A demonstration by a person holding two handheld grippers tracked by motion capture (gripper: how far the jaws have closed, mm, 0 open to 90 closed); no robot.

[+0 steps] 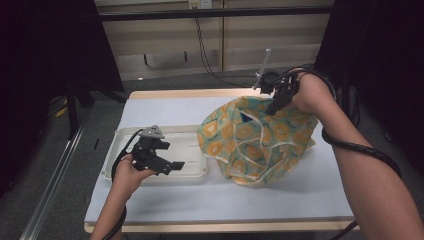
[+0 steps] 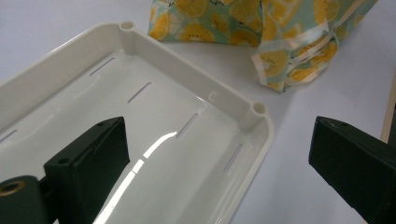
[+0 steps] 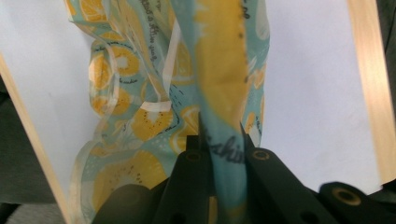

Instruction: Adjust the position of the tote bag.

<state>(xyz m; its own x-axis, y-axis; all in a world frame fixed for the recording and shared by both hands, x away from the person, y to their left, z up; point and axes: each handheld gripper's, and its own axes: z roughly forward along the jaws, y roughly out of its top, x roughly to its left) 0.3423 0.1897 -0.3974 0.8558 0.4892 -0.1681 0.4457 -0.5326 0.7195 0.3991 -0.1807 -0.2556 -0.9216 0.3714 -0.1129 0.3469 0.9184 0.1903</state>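
teal cloth (image 1: 255, 142) – yellow lemon-slice print; cream tray (image 1: 116, 145); black tongs (image 1: 176, 165)

Lab-like recording bay, white-topped table (image 1: 165, 202), black curtains (image 1: 45, 45), dangling cables (image 1: 205, 50)

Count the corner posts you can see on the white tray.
2 in the left gripper view: one post at the tray's far corner near the fruit-print cloth, one post at the corner nearer the open jaws. Other corners lie out of frame.

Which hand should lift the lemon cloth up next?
Probably the right: its tool is already shut on the lemon cloth. The left tool hangs open over the white tray.
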